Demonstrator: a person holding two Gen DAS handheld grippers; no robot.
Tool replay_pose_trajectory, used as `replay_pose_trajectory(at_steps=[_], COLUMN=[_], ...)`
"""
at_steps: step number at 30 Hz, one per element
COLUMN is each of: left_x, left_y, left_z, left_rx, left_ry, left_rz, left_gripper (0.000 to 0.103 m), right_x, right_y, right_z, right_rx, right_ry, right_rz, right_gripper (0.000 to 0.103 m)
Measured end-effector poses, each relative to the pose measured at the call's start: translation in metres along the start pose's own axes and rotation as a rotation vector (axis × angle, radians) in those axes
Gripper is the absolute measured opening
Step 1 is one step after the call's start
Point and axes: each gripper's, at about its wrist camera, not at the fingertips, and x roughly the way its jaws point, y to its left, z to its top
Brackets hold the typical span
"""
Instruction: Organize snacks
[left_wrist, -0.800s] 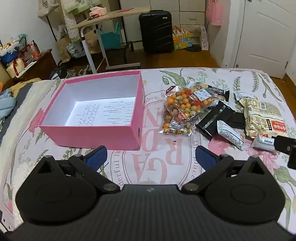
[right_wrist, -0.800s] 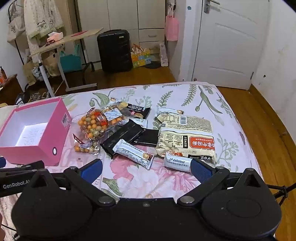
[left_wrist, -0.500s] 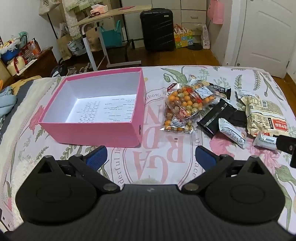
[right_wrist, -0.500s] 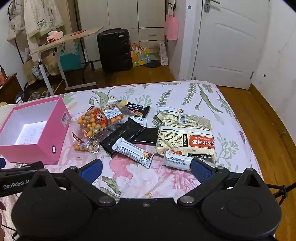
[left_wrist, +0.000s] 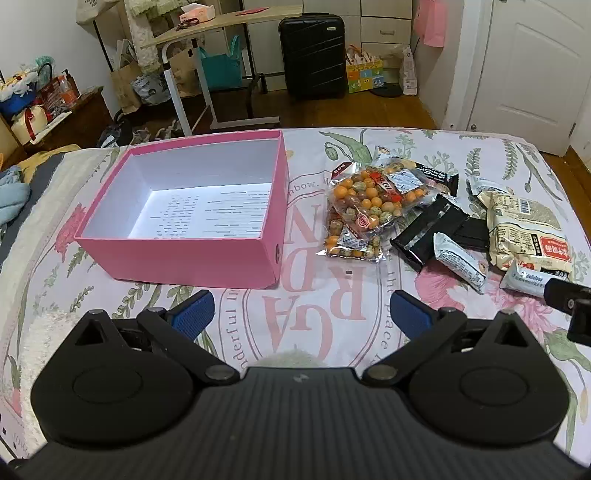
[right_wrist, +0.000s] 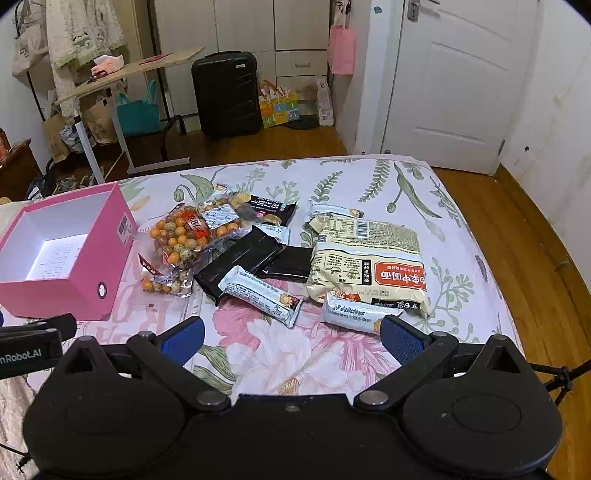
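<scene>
An open pink box (left_wrist: 184, 254) with a white inside sits on the floral bed cover, also at the left of the right wrist view (right_wrist: 107, 236). Right of it lie snacks: a clear bag of orange and green balls (left_wrist: 369, 206) (right_wrist: 184, 236), black packets (left_wrist: 428, 229) (right_wrist: 243, 262), a white bar (right_wrist: 264, 295), a second white bar (right_wrist: 354, 312) and a beige noodle pack (left_wrist: 524, 232) (right_wrist: 369, 262). My left gripper (left_wrist: 301, 314) is open and empty, near the box's front. My right gripper (right_wrist: 291, 338) is open and empty, just short of the white bars.
The bed's far edge (right_wrist: 295, 162) meets a wooden floor. Beyond stand a black suitcase (right_wrist: 225, 96), a rolling side table (right_wrist: 125, 74) and a white door (right_wrist: 458, 81). The right gripper's side shows at the right edge of the left wrist view (left_wrist: 569, 302).
Both grippers have drawn slightly closer to the bed and its snacks. The jaws stay open, and nothing on the bed has moved.
</scene>
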Motion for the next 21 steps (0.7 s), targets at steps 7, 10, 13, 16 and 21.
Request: replay_pose_trajectory(at_steps=[7,10,13,16,21], left_x=[0.005,0.007,0.010,0.011,0.011], left_y=[-0.004,-0.004,-0.004,-0.005,-0.006], left_z=[-0.001,-0.001,-0.002,-0.002,-0.002], left_rx=[0.028,0.016,-0.001,-0.004,-0.003], left_ry=[0.012,0.030,0.046,0.055,0.062], left_rz=[0.005,-0.005,-0.020,-0.026,-0.034], left_gripper=[0.103,0.103,0.103,0.103,0.103], right_x=[-0.001,-0.002,-0.002,-0.003,-0.004], right_y=[-0.001,-0.004,-0.004,-0.005,-0.006], right_z=[0.001,0.000,-0.001,-0.001,-0.002], right_rx=[-0.020,-0.014,-0.023,-0.022,-0.026], right_ry=[-0.013,-0.013,-0.013,-0.014,-0.015], right_rz=[-0.032,-0.029,-0.030,-0.030,-0.040], right_gripper=[0.103,0.103,0.103,0.103,0.103])
